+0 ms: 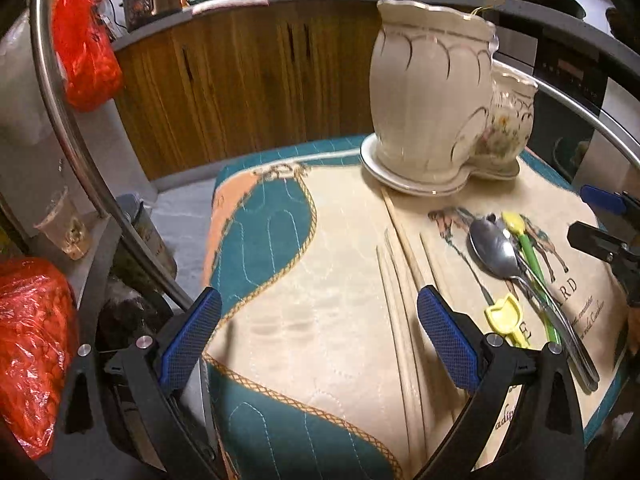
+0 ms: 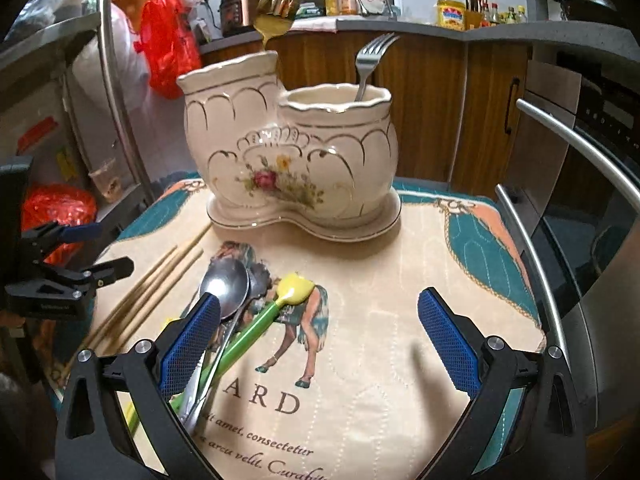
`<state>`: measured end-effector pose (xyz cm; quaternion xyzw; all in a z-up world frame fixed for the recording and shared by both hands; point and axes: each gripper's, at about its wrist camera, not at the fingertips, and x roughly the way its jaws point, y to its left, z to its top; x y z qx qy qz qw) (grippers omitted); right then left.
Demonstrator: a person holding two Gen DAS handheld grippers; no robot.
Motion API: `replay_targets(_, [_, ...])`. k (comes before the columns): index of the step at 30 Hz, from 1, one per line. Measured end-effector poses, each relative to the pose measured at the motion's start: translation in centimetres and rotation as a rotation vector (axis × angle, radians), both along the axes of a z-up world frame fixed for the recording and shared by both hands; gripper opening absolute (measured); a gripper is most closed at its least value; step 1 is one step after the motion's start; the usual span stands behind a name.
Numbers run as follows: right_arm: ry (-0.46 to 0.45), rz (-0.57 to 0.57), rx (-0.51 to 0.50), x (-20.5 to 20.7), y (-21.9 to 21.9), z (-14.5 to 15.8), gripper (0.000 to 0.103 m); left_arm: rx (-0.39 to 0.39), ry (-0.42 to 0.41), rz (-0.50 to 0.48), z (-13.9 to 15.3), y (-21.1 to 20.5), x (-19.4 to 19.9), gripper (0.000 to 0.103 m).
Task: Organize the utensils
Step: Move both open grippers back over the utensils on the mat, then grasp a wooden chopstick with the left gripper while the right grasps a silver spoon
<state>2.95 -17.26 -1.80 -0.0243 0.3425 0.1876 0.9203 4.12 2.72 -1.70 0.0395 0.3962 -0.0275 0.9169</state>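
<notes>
A cream ceramic double-pot utensil holder (image 2: 296, 160) stands on its saucer at the far side of the mat; it also shows in the left wrist view (image 1: 432, 92). A gold fork (image 2: 276, 8) stands in its taller pot and a silver fork (image 2: 370, 64) in the lower pot. Metal spoons (image 2: 224, 284), green-handled yellow-tipped utensils (image 2: 256, 328) and several wooden chopsticks (image 2: 160, 280) lie on the mat. My left gripper (image 1: 320, 340) is open above the chopsticks (image 1: 400, 280). My right gripper (image 2: 320, 344) is open, its left finger over the spoons.
The quilted mat (image 2: 360, 360) covers a small table. Curved metal rails (image 2: 560, 280) flank it. Red plastic bags (image 1: 84, 36) hang at left. Wooden cabinets (image 1: 240, 92) and a cluttered counter lie behind, an oven (image 2: 600, 140) to the right.
</notes>
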Motion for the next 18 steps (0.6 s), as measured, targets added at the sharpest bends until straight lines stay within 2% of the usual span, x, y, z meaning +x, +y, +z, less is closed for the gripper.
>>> replay_targets(14, [0.011,0.011,-0.003,0.2,0.4,-0.1,0.098,0.027,0.06,-0.105,-0.6,-1.8,-0.1,0.044])
replay_targets(16, [0.007,0.011,-0.011,0.1,0.4,0.0,0.098,0.027,0.065,-0.126,-0.6,-2.3,-0.4,0.034])
replay_targets(18, [0.002,0.014,-0.022,0.0,0.5,0.0,0.098,0.025,0.066,-0.13,-0.7,-2.3,-0.4,0.03])
